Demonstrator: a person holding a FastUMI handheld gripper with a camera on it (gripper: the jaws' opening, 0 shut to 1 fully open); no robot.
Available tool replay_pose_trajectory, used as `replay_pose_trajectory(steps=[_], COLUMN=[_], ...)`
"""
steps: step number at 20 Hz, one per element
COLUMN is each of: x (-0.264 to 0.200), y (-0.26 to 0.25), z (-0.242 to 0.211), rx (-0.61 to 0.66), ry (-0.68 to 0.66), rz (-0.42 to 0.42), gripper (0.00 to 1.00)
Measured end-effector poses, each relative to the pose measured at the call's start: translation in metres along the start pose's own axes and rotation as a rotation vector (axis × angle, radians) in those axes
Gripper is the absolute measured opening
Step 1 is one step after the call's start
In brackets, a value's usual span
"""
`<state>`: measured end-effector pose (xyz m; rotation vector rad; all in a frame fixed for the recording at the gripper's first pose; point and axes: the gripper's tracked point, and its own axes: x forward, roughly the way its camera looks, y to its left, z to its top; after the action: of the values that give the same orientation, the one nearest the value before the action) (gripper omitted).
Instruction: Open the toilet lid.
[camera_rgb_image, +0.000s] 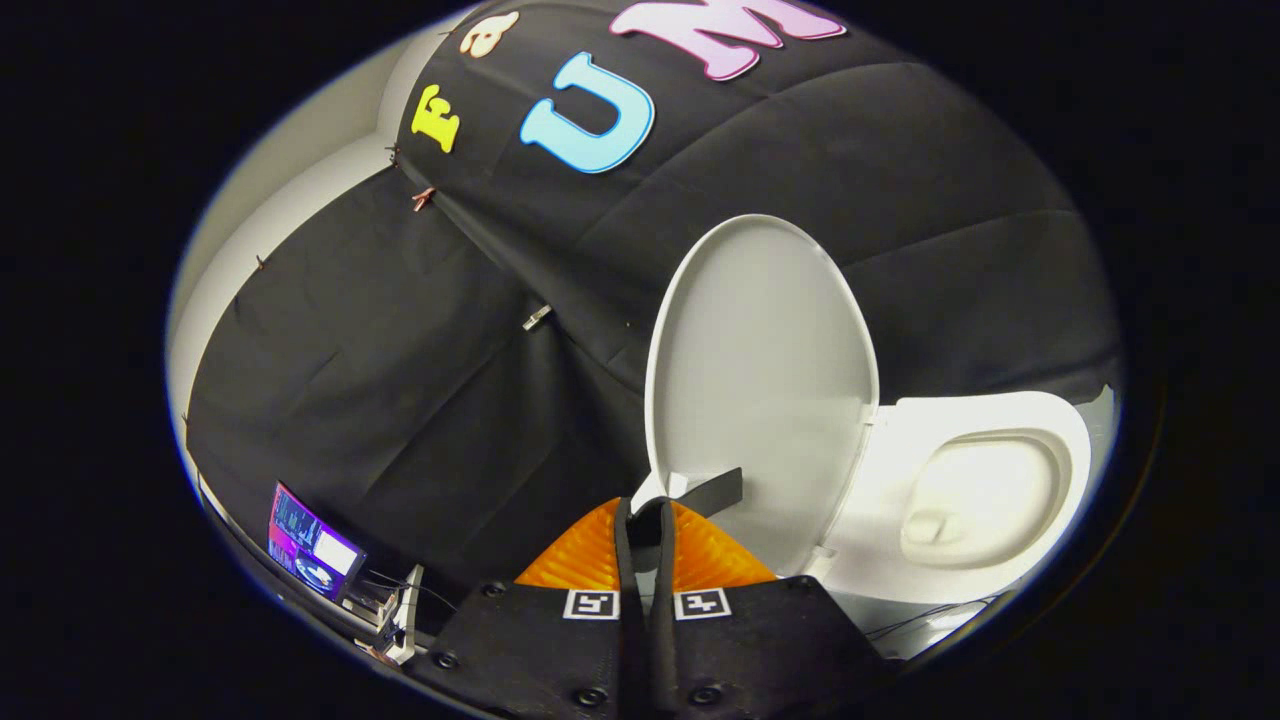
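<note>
The white toilet lid (760, 370) is swung up away from the seat (1000, 412), and its inner face looks toward me. The open bowl (985, 495) shows beside it. A black strap (712, 491) is fixed at the lid's free edge and runs down between my fingers. My gripper (645, 535) sits right at that edge of the lid, shut, with both fingers pressed on the strap.
Black cloth of the booth wall (400, 380) hangs behind the toilet and close around it. A small lit screen (312, 552) with cables stands off to one side of the fingers, along the wall's foot.
</note>
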<state>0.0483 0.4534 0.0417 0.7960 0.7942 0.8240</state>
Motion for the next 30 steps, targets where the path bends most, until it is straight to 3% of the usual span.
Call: replay_pose_trajectory(steps=[6, 10, 11, 12, 14, 18, 24, 30], x=[0.037, 0.059, 0.065, 0.069, 0.078, 0.095, 0.089, 0.053], y=[0.026, 0.056, 0.06, 0.061, 0.063, 0.059, 0.074, 0.083], z=[-0.003, -0.002, -0.005, -0.006, -0.007, -0.011, 0.004, 0.034], rx=[-0.026, 0.05, 0.077, 0.1, 0.132, 0.112, 0.103, -0.116], ry=[0.048, 0.067, 0.07, 0.071, 0.074, 0.054, 0.029, -0.133], rz=[0.03, 0.133, 0.152, 0.156, 0.162, 0.136, 0.144, 0.095], gripper=[0.11, 0.26, 0.22, 0.31, 0.32, 0.97, 0.97, 0.97])
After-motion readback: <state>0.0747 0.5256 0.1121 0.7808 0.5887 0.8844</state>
